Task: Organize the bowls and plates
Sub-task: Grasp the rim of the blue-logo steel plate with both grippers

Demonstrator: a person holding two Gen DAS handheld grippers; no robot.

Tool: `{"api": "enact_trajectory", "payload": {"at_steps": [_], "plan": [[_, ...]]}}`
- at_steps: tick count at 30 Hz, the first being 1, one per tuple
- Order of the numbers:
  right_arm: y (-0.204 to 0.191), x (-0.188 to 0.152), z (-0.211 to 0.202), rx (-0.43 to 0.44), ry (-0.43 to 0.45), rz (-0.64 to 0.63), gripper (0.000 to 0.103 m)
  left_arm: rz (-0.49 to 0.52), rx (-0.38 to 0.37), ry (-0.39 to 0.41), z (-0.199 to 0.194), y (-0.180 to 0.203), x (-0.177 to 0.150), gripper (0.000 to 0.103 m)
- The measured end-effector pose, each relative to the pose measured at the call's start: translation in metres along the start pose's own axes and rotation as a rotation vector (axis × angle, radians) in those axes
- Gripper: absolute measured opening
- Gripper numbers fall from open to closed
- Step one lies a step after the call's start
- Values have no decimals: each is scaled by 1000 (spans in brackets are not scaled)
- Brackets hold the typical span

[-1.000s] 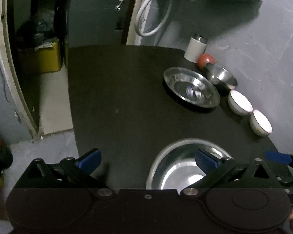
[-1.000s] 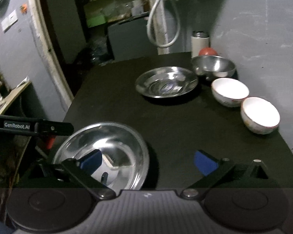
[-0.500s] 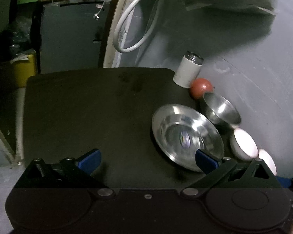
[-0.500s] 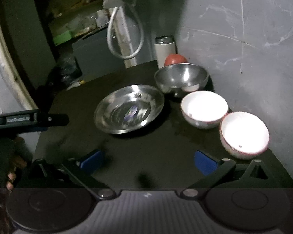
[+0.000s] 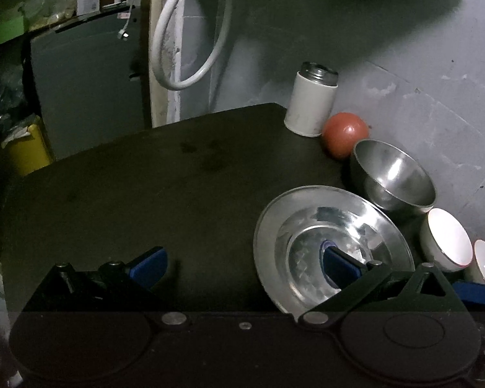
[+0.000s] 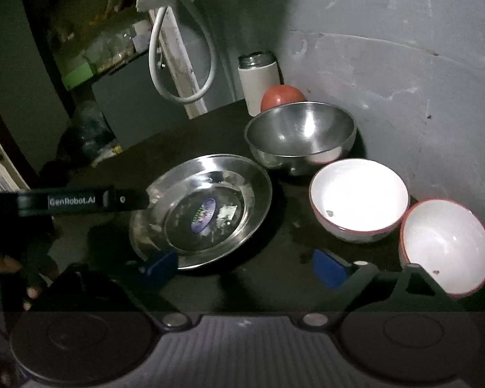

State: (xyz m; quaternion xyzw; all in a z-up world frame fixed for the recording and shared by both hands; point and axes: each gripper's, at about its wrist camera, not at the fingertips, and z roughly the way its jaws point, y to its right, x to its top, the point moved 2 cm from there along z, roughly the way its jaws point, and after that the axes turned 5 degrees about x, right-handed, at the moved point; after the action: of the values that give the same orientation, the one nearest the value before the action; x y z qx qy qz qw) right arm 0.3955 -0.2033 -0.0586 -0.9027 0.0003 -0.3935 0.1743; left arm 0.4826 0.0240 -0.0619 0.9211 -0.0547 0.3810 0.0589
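On the black table (image 5: 145, 187) a steel plate (image 6: 203, 210) lies beside a steel bowl (image 6: 300, 135) and two white bowls with red rims (image 6: 359, 200) (image 6: 446, 245) in a row along the wall. My right gripper (image 6: 245, 268) hovers low in front of them, its jaws closing on bare table, its left pad at the plate's near rim. My left gripper (image 5: 242, 266) is open and empty, its right pad over the steel plate (image 5: 329, 245). The steel bowl (image 5: 394, 177) and white bowls (image 5: 446, 242) sit to the plate's right.
A white flask (image 5: 310, 103) and a red ball-like thing (image 5: 346, 134) stand in the table's far corner by the grey wall. A white hose (image 5: 184, 32) hangs behind. A grey cabinet (image 5: 87, 90) and yellow bin (image 5: 29, 152) lie beyond the left edge.
Both grippers have moved toward the dishes by the wall, which look larger. The big steel bowl near the front edge has left both views. The right jaws have narrowed a little.
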Motion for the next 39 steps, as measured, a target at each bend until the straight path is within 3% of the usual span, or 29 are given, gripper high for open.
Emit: {"api": "enact_trajectory", "payload": {"at_steps": [7,12,17,21,23,28,39], "plan": [[2,5,12,3,3,36,83,4,-15,-1,4,6,1,102],[3,10,20,5,3,45,68,-5,-24,-10,6,9,1,96],[4,13,29,13,-21,42,49,-7,-15,-19,8,11,1,75],[5,13,34,19,-35,36,34,-2,-20,-43,11,13,0,44],[6,13,36,28,-36,35,29,-14,-28,-55,13,12,-1,37],[5,15,33,17,-28,28,25,-22,-22,-68,12,11,-5,19],[1,7,19,37,-25,1,24,-55,-48,-35,-19,4,-23,17]]}}
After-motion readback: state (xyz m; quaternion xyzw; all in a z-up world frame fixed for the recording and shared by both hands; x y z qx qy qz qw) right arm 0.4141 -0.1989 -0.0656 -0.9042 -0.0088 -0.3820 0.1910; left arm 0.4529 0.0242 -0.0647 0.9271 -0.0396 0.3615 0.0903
